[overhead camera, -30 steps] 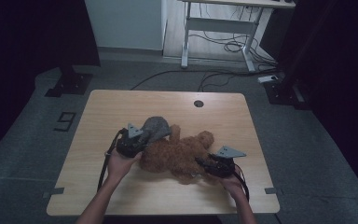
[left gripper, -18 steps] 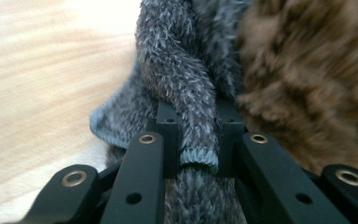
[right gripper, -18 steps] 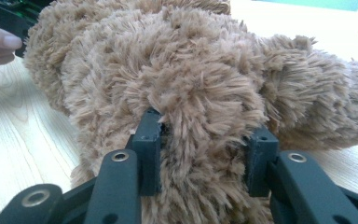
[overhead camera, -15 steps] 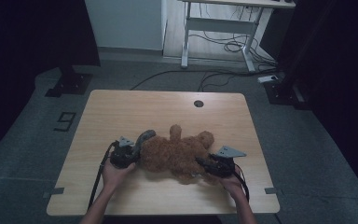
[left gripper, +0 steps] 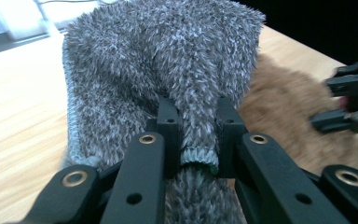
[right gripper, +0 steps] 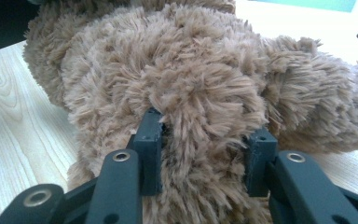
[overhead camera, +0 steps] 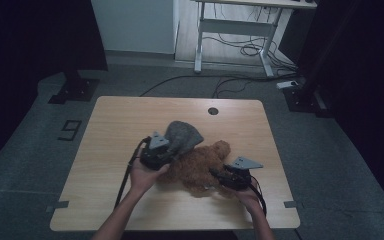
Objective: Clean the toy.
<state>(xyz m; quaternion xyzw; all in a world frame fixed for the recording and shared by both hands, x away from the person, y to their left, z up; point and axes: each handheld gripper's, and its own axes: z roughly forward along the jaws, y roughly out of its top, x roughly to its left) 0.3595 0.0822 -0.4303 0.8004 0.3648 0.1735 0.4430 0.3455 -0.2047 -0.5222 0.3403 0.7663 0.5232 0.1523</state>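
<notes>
Two things differ from half a second ago: my left gripper (overhead camera: 156,150) has moved up the table (overhead camera: 130,117), away from me, and the grey fuzzy garment (overhead camera: 182,136) it holds now spreads over the top of the brown teddy bear (overhead camera: 200,167). My right gripper (overhead camera: 232,176) has kept its place. In the left gripper view, the jaws are closed tightly on a bunched fold of the garment (left gripper: 168,65) between the pads. In the right gripper view, the jaws squeeze a limb of the bear (right gripper: 200,93). Both forearms come in from the near edge, the left hand (overhead camera: 142,175) reaching further forward.
</notes>
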